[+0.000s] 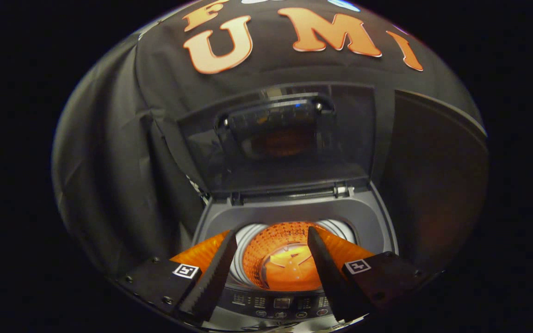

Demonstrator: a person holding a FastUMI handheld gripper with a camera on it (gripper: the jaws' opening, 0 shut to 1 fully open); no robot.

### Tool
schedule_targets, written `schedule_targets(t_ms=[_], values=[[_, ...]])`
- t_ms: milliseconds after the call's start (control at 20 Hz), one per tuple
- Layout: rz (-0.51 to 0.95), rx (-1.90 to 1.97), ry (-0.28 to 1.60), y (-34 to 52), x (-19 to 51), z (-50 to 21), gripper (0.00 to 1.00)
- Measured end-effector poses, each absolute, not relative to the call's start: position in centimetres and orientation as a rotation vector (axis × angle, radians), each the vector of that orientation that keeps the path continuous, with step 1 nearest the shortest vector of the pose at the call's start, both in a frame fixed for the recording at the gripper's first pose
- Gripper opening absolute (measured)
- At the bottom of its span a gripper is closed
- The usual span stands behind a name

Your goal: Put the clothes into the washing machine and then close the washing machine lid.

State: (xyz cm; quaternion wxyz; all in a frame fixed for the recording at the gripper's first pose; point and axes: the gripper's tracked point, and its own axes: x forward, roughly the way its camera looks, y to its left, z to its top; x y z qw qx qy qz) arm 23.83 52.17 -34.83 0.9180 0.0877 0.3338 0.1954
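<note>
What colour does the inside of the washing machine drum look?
Orange, under warm light; the drum shows best in the gripper view, between the open gripper's fingers.

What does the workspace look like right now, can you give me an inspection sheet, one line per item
Surface: washing machine, top-loader, control panel on the near edge under the tool.
Job's things: lid raised upright against the booth's wall; drum open and lit orange, with a glowing orange mass low in it that I cannot tell as clothes or the drum floor.
Clutter: nothing seen.
Grippers: tool open, fingers spread above the drum mouth, nothing between them.
Cables: nothing seen.
Surroundings: black cloth wall behind and beside the machine; dim lighting.
</note>
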Motion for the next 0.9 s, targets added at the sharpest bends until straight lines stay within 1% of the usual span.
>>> schedule_targets(t_ms=[100,200,300,350,400,450,500,600,650,750,850,900], values=[[0.386,0.233,0.645,51.4,24.0,-32.3,0.98],[0.377,0.287,0.564,50.6,24.6,-30.0,0.98],[0.343,0.299,0.508,49.1,24.8,-29.2,0.98],[0.336,0.274,0.434,48.3,25.1,-28.7,0.98],[0.324,0.171,0.37,47.0,25.6,-29.8,0.98],[0.294,0.06,0.4,45.2,24.8,-32.2,0.98],[0.302,0.003,0.459,44.2,23.4,-34.5,0.99],[0.279,0.02,0.502,42.9,21.6,-37.3,0.99],[0.262,0.039,0.48,42.7,21.7,-37.2,0.99],[0.248,0.024,0.41,41.8,21.4,-34.4,0.99],[0.282,0.062,0.301,42.4,21.1,-29.5,0.98],[0.3,0.119,0.279,43.0,20.8,-27.2,0.97]])
